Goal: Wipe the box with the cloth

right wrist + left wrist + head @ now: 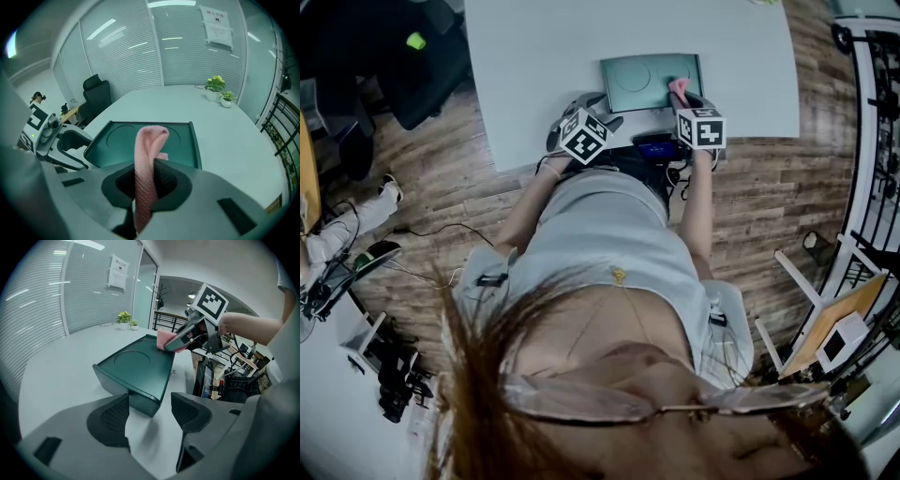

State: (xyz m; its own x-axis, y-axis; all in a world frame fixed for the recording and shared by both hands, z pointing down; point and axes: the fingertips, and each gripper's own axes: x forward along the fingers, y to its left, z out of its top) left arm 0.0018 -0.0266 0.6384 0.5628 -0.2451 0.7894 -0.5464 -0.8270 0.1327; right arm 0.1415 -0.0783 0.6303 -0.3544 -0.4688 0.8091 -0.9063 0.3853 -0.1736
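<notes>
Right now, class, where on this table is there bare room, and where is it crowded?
The table is bare left of the box, and to its right and beyond it as far as the potted plants. The near edge is crowded: box, left gripper, and right gripper holding the cloth.

White table (544, 84), wood floor (769, 206), glass walls (122, 51) (slatted blinds behind)

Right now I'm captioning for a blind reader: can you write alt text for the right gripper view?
The right hand-held gripper is shut on a pink cloth, upright before a dark green box on a pale table. The left hand-held gripper, open, is at the box's left.
</notes>
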